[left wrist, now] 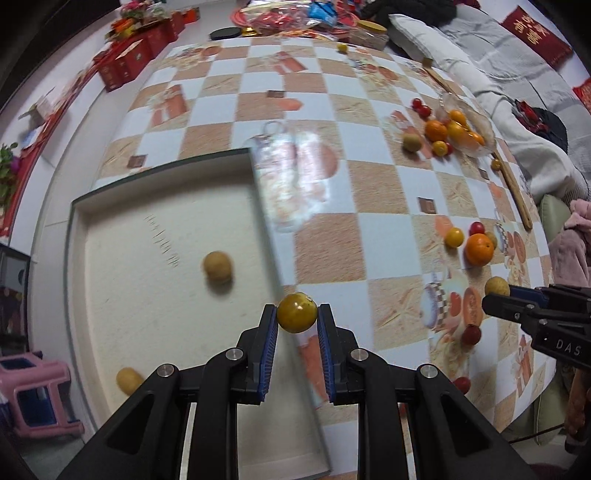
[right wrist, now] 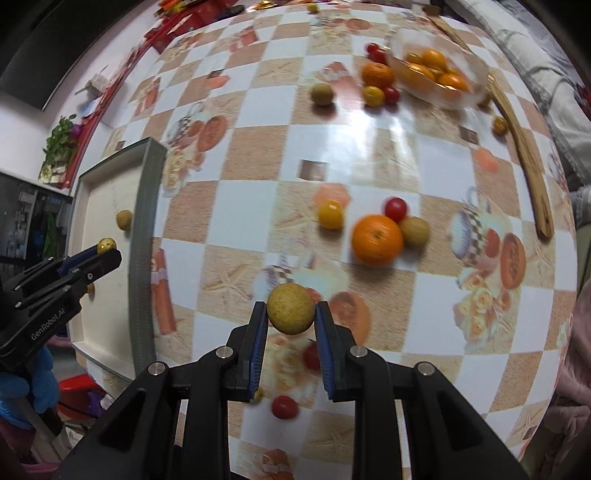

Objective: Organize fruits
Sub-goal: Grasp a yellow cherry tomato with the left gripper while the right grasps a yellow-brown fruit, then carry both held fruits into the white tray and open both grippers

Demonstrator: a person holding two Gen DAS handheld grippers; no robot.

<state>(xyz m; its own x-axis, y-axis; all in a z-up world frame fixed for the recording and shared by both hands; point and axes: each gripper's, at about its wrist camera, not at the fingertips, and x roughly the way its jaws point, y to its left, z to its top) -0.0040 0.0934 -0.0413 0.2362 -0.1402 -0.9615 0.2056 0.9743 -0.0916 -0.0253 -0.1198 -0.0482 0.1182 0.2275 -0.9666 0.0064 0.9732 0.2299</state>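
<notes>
My left gripper (left wrist: 296, 314) is shut on a yellow-brown round fruit (left wrist: 296, 312) and holds it above the right rim of a shallow cream tray (left wrist: 147, 295). Two tan longans (left wrist: 217, 266) lie in the tray. My right gripper (right wrist: 290, 314) is shut on a tan longan (right wrist: 290, 308) above the checkered table. It also shows in the left wrist view (left wrist: 496, 290). On the table lie an orange (right wrist: 376, 240), a yellow tomato (right wrist: 330, 214), a red tomato (right wrist: 396, 208) and a longan (right wrist: 415, 230). A glass bowl (right wrist: 476, 64) holds small oranges.
A wooden spoon (right wrist: 528, 155) lies along the table's right edge. More fruit (right wrist: 376, 75) sits beside the bowl, and red tomatoes (right wrist: 284, 406) lie near me. Red boxes (left wrist: 129, 62) and snack packets (left wrist: 295, 16) crowd the far side. A pink stool (left wrist: 33, 398) stands left.
</notes>
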